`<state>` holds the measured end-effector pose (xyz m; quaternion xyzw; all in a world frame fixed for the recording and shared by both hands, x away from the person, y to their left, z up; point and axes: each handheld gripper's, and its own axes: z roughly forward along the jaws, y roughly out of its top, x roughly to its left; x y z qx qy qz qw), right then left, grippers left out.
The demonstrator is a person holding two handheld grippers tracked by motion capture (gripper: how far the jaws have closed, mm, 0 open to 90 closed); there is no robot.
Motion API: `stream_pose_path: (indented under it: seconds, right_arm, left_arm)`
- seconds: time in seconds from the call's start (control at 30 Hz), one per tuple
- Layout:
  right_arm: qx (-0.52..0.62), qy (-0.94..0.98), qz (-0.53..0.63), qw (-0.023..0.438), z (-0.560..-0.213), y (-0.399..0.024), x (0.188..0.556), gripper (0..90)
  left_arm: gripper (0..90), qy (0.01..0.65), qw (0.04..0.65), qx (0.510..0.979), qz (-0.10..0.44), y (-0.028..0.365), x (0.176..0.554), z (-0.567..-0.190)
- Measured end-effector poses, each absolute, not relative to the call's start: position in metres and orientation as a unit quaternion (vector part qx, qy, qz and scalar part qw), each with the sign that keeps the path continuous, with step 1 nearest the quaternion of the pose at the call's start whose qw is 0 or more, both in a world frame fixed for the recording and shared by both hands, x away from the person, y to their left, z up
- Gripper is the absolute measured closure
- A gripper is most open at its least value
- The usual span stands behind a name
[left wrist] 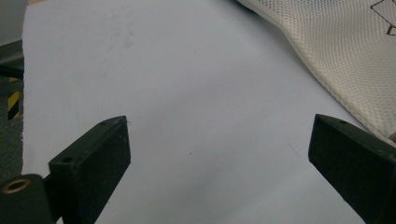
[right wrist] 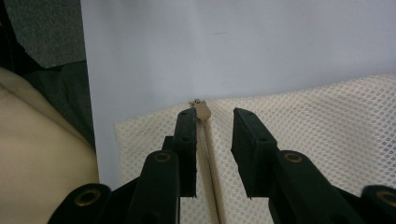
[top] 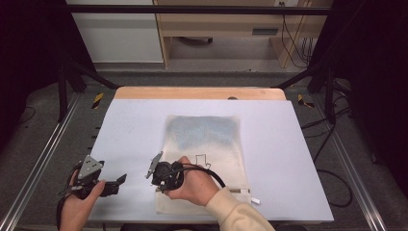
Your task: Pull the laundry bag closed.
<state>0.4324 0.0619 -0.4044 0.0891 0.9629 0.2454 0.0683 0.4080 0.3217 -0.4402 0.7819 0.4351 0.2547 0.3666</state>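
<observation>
A cream mesh bag [top: 204,144] lies flat on the pale table sheet [top: 130,125], with something bluish showing through its far half. My right gripper [top: 161,187] points down at the bag's near left corner. In the right gripper view the mesh [right wrist: 327,116] spreads under the right gripper [right wrist: 212,114]. Its jaws stand a narrow gap apart astride the zipper seam, the tan zipper pull [right wrist: 203,111] just off the left tip, and the pads are not pressing. My left gripper [top: 118,184] hovers wide open over bare sheet left of the bag [left wrist: 345,56]; in its own view the left gripper [left wrist: 219,119] holds nothing.
A thin dark wire shape [top: 203,160] lies on the bag by my right hand. A small white tag [top: 255,199] sticks out at the bag's near right corner. Metal rails [top: 38,163] flank the table, and a wooden edge [top: 199,93] runs along the far side.
</observation>
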Motion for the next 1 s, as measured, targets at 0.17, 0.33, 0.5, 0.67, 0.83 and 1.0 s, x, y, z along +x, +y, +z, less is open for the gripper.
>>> stream_pose_path:
  seconds: [0.17, 0.33, 0.5, 0.67, 0.83, 1.0]
  right_arm:
    - [0.089, 0.965, 0.241, 0.061, -0.411, 0.069, 0.434, 70.6]
    - [0.088, 0.967, 0.236, 0.045, -0.422, 0.079, 0.438, 70.2]
    - [0.093, 0.970, 0.223, 0.034, -0.430, 0.085, 0.443, 70.6]
    - [0.094, 0.973, 0.208, 0.020, -0.437, 0.086, 0.447, 79.9]
    - [0.093, 0.970, 0.225, 0.006, -0.433, 0.080, 0.448, 81.8]
    - [0.085, 0.967, 0.238, -0.001, -0.425, 0.074, 0.446, 82.0]
  left_arm:
    - [6.2, 0.429, 0.371, 0.784, 0.252, 0.320, 0.406, -0.438]
    - [6.2, 0.428, 0.378, 0.781, 0.252, 0.319, 0.404, -0.437]
    - [6.1, 0.426, 0.384, 0.781, 0.248, 0.316, 0.402, -0.435]
    - [6.0, 0.417, 0.393, 0.783, 0.241, 0.311, 0.399, -0.434]
    - [5.4, 0.413, 0.413, 0.781, 0.222, 0.303, 0.395, -0.435]
    - [5.1, 0.396, 0.419, 0.791, 0.205, 0.288, 0.387, -0.437]
